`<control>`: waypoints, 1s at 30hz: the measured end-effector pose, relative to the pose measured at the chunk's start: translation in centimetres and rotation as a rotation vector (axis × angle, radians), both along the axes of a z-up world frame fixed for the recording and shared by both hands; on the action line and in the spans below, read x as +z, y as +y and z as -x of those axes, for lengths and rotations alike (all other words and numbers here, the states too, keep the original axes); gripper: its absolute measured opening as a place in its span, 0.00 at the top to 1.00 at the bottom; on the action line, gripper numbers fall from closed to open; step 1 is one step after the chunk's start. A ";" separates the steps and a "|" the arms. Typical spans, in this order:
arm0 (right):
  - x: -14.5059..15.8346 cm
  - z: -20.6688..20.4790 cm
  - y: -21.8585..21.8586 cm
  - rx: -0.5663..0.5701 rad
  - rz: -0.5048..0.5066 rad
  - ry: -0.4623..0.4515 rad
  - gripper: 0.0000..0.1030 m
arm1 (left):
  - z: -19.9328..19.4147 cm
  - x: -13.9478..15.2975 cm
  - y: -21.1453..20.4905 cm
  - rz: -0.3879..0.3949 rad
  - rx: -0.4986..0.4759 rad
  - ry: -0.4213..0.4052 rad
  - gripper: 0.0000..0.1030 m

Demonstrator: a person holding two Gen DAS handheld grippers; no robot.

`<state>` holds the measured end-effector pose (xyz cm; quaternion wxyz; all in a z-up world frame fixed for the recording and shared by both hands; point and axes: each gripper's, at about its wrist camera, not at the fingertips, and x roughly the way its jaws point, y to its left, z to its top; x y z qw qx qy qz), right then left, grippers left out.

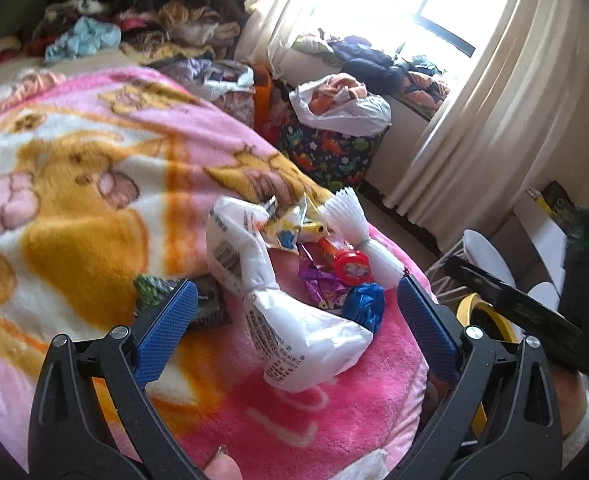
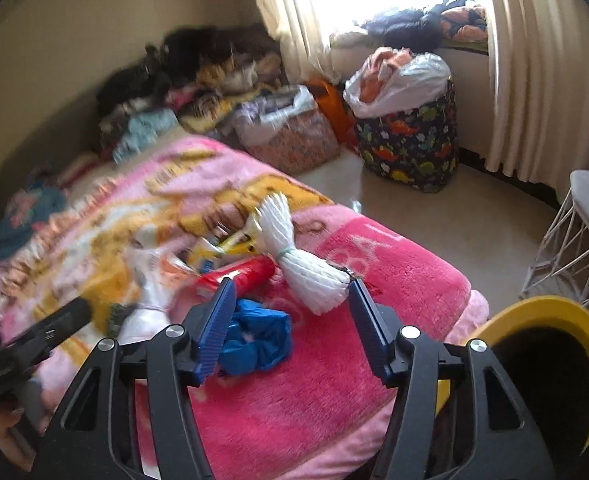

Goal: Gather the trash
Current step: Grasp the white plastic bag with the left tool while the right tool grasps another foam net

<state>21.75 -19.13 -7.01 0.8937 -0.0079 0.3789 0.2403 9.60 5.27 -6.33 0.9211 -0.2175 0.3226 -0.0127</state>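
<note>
Trash pile is lying on the pink blanket (image 1: 94,184) near the bed's corner: a white printed plastic bag (image 1: 294,332), a red tube (image 1: 344,262) with a round cap, purple foil wrappers (image 1: 320,284), a crumpled blue wrapper (image 1: 364,300), a yellow packet (image 1: 290,228) and a white foam net sleeve (image 1: 358,232) tied at its middle.

Left gripper (image 1: 294,292) is hovering over the pile, jaws standing wide; the white bag and blue wrapper are lying between the pads, untouched.

Right gripper (image 2: 290,286) is standing partly open, nothing pressed; the foam sleeve's end is sitting just beside its right pad, the blue wrapper beside its left.

A yellow-rimmed bin (image 2: 554,320) is sitting off the bed's corner. A dinosaur-print bag (image 2: 410,140) is standing on the floor by the curtain (image 2: 534,72).
</note>
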 end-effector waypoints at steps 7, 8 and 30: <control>-2.9 -3.7 3.4 0.021 0.160 0.042 0.52 | -0.9 -2.0 0.5 0.102 -0.026 0.068 0.16; -3.3 -4.0 4.0 0.024 0.193 0.040 0.53 | -1.0 -2.3 0.5 0.118 -0.029 0.078 0.16; -2.8 -2.4 1.9 0.087 -0.013 0.101 0.82 | -2.3 -4.9 -1.4 0.163 -0.043 0.229 0.46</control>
